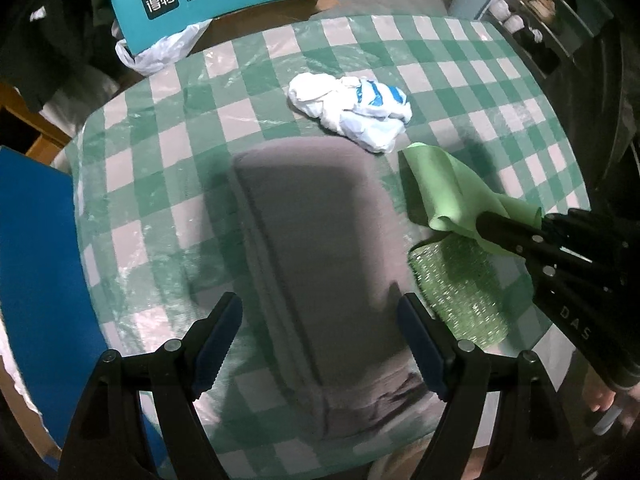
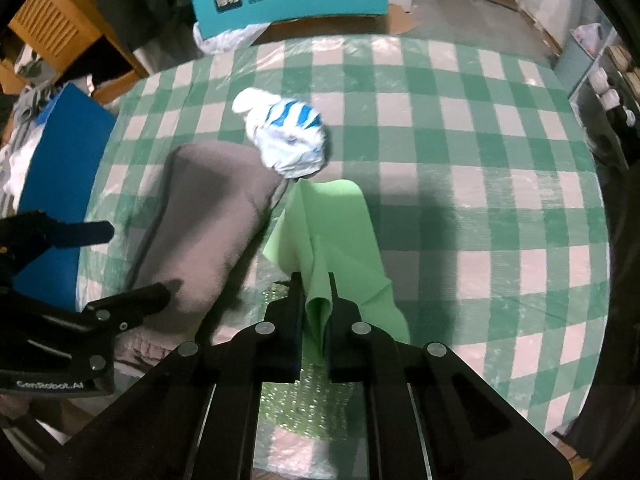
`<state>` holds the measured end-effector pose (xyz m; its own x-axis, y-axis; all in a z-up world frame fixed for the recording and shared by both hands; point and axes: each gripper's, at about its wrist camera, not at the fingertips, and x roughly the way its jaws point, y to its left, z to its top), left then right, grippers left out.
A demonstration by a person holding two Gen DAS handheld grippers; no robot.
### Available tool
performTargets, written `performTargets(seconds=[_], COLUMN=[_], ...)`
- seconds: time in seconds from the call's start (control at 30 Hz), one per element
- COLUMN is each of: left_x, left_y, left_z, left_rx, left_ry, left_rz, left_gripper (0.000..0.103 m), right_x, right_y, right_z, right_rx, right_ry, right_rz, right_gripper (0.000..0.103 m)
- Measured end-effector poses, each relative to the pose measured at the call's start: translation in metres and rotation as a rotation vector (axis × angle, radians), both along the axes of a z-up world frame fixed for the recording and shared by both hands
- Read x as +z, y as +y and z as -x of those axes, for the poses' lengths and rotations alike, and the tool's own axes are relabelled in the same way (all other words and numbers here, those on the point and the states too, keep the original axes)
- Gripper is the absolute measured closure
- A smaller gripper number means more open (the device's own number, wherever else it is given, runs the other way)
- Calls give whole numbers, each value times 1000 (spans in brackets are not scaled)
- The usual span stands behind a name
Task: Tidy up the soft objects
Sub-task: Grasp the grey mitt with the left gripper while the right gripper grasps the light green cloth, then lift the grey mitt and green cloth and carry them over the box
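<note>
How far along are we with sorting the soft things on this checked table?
Nothing looks sorted yet. In hand: right gripper pinches the light green cloth. Left: grey garment under the open left gripper, white and blue bundle, green scouring pad.

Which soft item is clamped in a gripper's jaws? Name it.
The light green cloth, pinched in the right gripper. The grey cloth, green scrubber and white-and-blue bundle lie loose on the table; the left gripper is open.

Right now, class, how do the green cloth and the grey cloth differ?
The green cloth is pinched in the shut right gripper, partly lifted; the grey cloth lies flat, ungripped, below the open left gripper. Green is thin and bright; grey looks thicker, larger and dull. Both are soft fabrics.
</note>
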<state>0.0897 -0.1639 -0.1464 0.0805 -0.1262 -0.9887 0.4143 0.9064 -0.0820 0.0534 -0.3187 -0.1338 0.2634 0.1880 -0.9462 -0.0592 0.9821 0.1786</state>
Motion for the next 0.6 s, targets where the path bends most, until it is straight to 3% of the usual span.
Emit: performTargets(seconds=[0.07, 0.43, 0.5, 0.57, 0.6], left_x=[-1, -31, -35, -40, -42], left_y=[-4, -17, -14, -12, -10], left_z=[-1, -1, -3, -5, -6], left_rx=[1, -50, -52, -47, -42], left_ry=[0, -19, -19, -15, -13], left_rz=[-2, -140, -162, -185, -190], left_gripper=[14, 9, 8, 8, 6], right_x=[0, 1, -4, -9, -11], right_y=[-2, -13, -15, -16, -16], right_z=[0, -4, -7, -10, -11], right_rx=[-13, -19, -31, -31, -35], right_ry=[-7, -13, -8, -1, -7], right_rz=[-4, -40, -33, -37, -33], right_gripper=[95, 95, 81, 55, 51])
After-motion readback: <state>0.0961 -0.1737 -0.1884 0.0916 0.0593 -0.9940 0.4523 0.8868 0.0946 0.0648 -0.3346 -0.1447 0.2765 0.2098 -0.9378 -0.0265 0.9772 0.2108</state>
